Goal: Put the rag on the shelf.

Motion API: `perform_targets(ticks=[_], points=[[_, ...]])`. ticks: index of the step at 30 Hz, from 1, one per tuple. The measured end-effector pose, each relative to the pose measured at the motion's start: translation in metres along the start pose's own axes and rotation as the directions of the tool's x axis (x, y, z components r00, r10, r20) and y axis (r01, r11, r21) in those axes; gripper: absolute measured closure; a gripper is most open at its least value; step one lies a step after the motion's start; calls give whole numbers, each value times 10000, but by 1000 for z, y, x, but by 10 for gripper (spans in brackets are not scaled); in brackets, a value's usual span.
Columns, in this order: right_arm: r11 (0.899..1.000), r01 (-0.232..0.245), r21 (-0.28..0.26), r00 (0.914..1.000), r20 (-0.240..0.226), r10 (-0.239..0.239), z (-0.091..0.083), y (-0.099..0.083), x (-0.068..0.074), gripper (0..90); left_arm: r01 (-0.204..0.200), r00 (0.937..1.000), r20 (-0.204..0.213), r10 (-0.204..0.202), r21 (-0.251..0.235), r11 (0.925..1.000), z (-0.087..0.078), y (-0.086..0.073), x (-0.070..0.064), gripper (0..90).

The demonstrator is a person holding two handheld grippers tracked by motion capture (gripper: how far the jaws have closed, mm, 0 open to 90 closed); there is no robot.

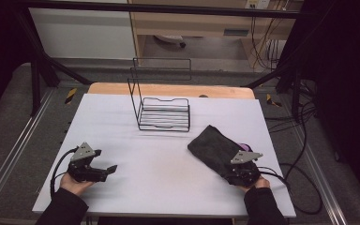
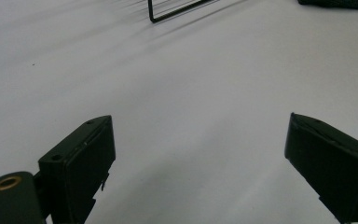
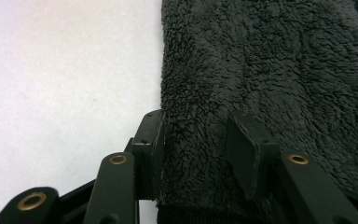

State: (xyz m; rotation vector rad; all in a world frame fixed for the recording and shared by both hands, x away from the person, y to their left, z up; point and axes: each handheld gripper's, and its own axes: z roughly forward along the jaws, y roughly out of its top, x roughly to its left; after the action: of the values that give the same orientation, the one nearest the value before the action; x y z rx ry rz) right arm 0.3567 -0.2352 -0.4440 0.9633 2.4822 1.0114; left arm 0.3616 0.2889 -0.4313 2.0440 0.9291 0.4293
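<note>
At lower right of the high view, the right gripper [image 1: 240, 172] clamps the dark fleece cloth's [image 1: 215, 149] near edge on the counter [image 1: 159, 159], ready to lift; the left gripper [image 1: 107, 171] waits, fingers apart.

The left gripper [image 2: 198, 154] is seen from behind its two black jaws, which are spread wide apart with nothing held between them. Bare white table [image 2: 191, 93] is seen beneath and ahead of them. At the top edge, a corner of a black wire rack [image 2: 168, 13] is cut off by the frame, and a strip of dark cloth [image 2: 340, 3] is seen at the top right corner.
</note>
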Motion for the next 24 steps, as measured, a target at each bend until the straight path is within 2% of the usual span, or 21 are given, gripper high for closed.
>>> perform_targets(ticks=[4, 8, 10, 13, 18, 20, 24], points=[[9991, 415, 128, 9984, 375, -420, 2, 0, 2, 654, 15, 10000, 8, -15, 27, 10000, 1, 0, 0, 88], [9990, 429, 132, 9981, 432, -435, 1, 1, 1, 734, -10, 10000, -2, 10, 12, 10000, 0, 0, 0, 90], [9991, 406, 107, 9985, 355, -410, 1, 2, 0, 788, 0, 10000, -5, 0, 18, 10000, 0, 0, 0, 91], [9996, 266, 124, 9994, 199, -268, -1, 3, -2, 821, 15, 10000, -12, -15, 31, 10000, 0, 0, 0, 92], [9997, 187, 152, 9998, 94, -188, -3, 7, -2, 834, 42, 10000, -5, -42, 31, 10000, 0, 0, 0, 93], [10000, 45, -33, 9998, -193, -45, -7, 10, -1, 837, 24, 10000, -14, -24, 19, 10000, 0, 0, 1, 93], [9998, 9, -211, 9988, -482, -20, -10, 16, 4, 837, 17, 10000, -11, -17, 20, 10000, 0, 0, 1, 93]])
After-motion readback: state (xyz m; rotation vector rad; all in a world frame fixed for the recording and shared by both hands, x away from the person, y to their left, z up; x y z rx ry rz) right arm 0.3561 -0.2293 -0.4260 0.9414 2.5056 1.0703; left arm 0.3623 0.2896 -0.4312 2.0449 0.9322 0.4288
